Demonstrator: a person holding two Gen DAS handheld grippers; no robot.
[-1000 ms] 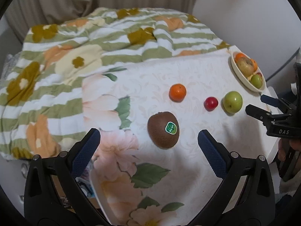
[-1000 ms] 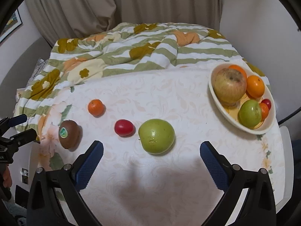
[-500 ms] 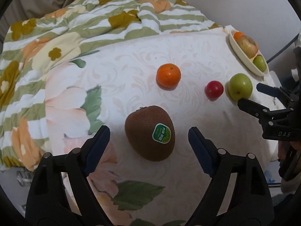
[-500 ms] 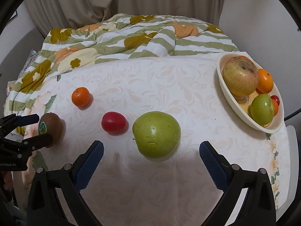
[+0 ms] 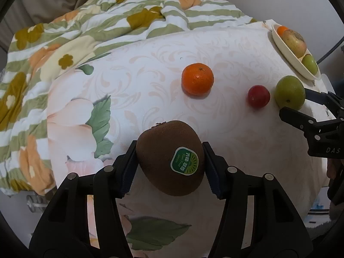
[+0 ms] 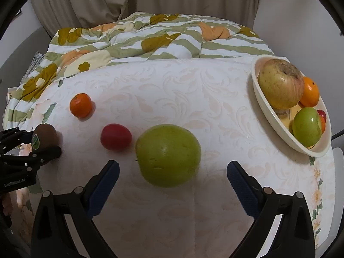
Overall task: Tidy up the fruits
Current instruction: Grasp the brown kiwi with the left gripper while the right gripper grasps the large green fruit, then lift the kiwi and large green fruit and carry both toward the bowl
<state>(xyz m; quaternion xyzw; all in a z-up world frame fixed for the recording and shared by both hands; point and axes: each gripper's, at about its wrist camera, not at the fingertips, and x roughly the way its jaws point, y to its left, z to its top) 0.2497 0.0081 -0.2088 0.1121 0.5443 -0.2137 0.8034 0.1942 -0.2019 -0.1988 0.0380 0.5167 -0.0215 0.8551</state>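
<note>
The left claw (image 5: pixel 169 167) is closing, pads against the kiwi (image 5: pixel 169 158); the right claw (image 6: pixel 172 178) gapes wide around the green apple (image 6: pixel 168 154).

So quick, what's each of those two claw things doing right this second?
Left gripper: jaws closing, pads against the kiwi on both sides.
Right gripper: open, holding nothing; the green apple sits between its fingers, untouched.

Left gripper (image 5: pixel 169 163) fingers closing, right gripper (image 6: pixel 172 172) fingers wide apart.
</note>
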